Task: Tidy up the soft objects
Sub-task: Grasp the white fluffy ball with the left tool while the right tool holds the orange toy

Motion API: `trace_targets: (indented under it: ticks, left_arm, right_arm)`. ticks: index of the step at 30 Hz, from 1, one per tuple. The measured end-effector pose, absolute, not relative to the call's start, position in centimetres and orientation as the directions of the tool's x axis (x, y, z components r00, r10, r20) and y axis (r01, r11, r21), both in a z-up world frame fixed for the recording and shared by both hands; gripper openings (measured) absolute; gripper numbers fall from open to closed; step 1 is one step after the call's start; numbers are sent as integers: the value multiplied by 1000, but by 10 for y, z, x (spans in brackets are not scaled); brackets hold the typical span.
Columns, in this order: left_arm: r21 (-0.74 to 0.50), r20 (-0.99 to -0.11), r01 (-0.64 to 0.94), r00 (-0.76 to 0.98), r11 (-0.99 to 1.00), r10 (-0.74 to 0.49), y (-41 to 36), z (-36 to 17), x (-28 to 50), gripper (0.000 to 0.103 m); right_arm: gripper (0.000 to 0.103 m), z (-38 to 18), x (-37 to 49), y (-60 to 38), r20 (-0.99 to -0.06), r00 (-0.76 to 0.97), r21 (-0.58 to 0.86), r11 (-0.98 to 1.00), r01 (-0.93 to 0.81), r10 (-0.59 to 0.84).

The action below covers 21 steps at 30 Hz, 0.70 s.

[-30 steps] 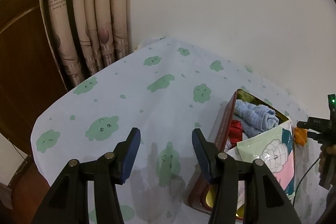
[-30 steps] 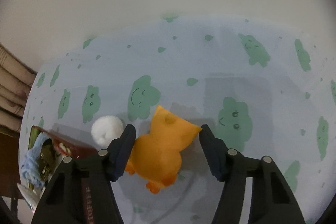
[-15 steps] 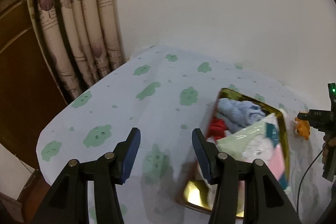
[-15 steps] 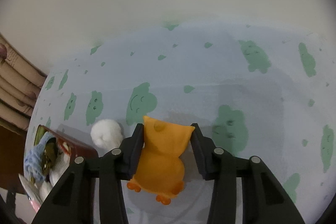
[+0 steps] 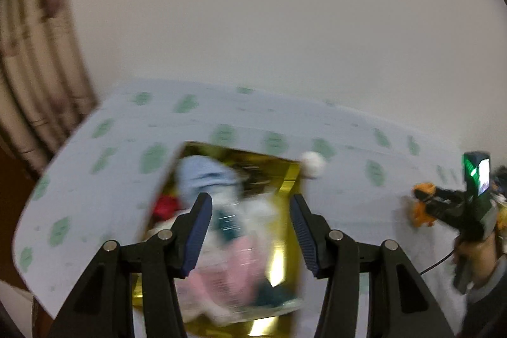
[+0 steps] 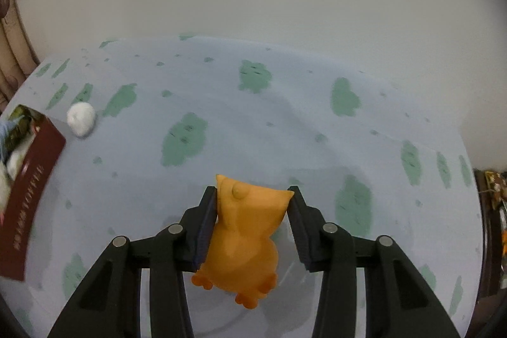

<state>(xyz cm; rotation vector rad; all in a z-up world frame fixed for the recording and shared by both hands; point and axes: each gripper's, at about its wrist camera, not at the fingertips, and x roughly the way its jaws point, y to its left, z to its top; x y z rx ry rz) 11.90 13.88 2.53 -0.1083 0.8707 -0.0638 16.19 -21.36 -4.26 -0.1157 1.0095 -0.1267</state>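
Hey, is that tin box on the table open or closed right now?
Open. The tin box has no lid on; its gold inside shows, with a blue towel and a blurred packet in it.

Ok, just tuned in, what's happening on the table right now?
A person with a claw in each hand is tidying soft things into a gold-lined tin. The right claw is clamped on an orange plush toy, its jaws having just closed on it. The left claw is open and empty above the tin, which already holds a blue cloth and other items. A white ball lies on the tablecloth beside the tin.
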Motion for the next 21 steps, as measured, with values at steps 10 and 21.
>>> trace_targets:
  ticks: [10, 21]
  left_arm:
    - [-144, -878, 92, 448, 985, -170, 63, -8, 229, 52]
    - [-93, -963, 4, 253, 996, -91, 41, -72, 315, 53]
  right_arm:
    - [42, -55, 134, -236, -815, 569, -44, 991, 126, -109]
    - [43, -62, 134, -243, -815, 576, 15, 992, 129, -62]
